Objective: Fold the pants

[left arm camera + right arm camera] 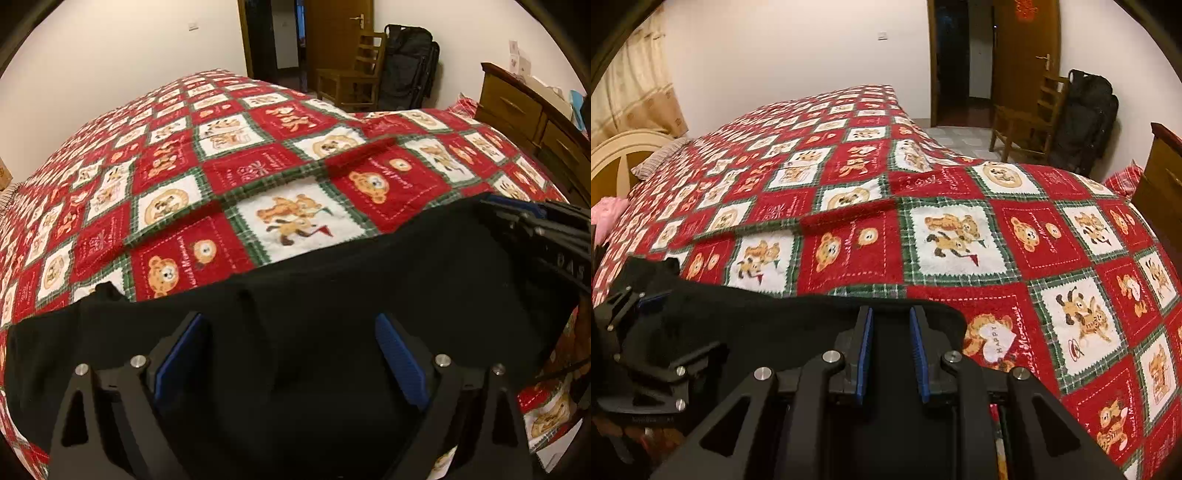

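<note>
A: Across the bed's red, white and green patchwork quilt printed with teddy bears [295,155], toward six o'clock in both wrist views, lies the pair of black cloth pants [332,295]. Its far edge runs from nine o'clock up to three o'clock in the left view.

B: And the left hand-held gripper [291,354]?

A: Its two blue-padded fingers stand wide apart over the black cloth, released, with the fabric spread between and beneath them. I cannot tell whether the pads touch it.

B: The right hand-held gripper [891,354]?

A: Its blue pads stand narrowly apart with black cloth filling the gap; it looks clenched on the pants near their rounded edge, at about six o'clock in its own view.

B: Do the two see each other?

A: Yes. The right one appears at three o'clock in the left view, at the end of the cloth's edge; the left one appears at nine o'clock in the right view.

B: Behind the bed?

A: A wooden slat-backed chair [351,74] and a black fabric bag [406,66] stand near one o'clock, beside a brown wooden door [1023,55].
</note>
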The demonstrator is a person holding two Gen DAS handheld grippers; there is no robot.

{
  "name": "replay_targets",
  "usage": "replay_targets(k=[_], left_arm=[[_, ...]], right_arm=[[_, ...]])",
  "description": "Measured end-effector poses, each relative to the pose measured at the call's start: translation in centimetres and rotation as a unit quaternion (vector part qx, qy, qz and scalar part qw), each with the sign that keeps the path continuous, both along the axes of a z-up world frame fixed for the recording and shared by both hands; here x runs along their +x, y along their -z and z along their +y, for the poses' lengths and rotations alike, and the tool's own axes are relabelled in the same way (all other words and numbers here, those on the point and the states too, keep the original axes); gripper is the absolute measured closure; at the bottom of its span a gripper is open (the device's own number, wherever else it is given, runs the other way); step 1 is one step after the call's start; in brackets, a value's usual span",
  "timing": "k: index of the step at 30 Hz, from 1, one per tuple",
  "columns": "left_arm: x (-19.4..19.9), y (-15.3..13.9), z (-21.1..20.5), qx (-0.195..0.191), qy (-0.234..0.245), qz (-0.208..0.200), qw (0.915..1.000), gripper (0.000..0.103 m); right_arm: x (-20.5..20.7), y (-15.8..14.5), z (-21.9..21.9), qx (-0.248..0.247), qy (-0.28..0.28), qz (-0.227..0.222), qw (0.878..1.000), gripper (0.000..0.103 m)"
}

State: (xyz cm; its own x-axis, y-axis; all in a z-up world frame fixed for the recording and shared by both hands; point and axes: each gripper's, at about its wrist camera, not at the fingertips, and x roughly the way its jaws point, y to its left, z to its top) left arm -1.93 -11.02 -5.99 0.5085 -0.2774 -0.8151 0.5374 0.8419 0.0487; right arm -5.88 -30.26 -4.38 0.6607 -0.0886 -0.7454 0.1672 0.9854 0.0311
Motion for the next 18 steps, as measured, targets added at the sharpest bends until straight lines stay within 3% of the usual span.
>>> replay_targets(k=[4, 7, 10, 13, 18], left_arm=[[-0.1, 0.1, -0.1, 0.004, 0.003, -0.003, 1.0000, 0.007], [0.0, 0.1, 0.1, 0.002, -0.001, 0.003, 1.0000, 0.006], [0.0, 0.2, 0.5, 0.001, -0.001, 0.009, 1.0000, 0.006], [0.0, 0.3, 0.7, -0.001, -0.002, 0.012, 0.9999, 0.005], [0.1, 0.3, 0.8, -0.003, -0.002, 0.012, 0.9999, 0.004]], right_arm=[[-0.4, -0.2, -0.4, 0.019, 0.008, -0.006, 1.000, 0.081], [-2.4, -1.7, -0.4, 0.037, 0.015, -0.041, 0.998, 0.081], [-4.8, -2.9, 0.5, 0.018, 0.002, -0.048, 0.999, 0.081], [-7.6, -3.2, 1.1, 0.009, -0.001, -0.034, 0.999, 0.081], [-9.9, -0.2, 0.9, 0.016, 0.008, 0.013, 1.000, 0.081]])
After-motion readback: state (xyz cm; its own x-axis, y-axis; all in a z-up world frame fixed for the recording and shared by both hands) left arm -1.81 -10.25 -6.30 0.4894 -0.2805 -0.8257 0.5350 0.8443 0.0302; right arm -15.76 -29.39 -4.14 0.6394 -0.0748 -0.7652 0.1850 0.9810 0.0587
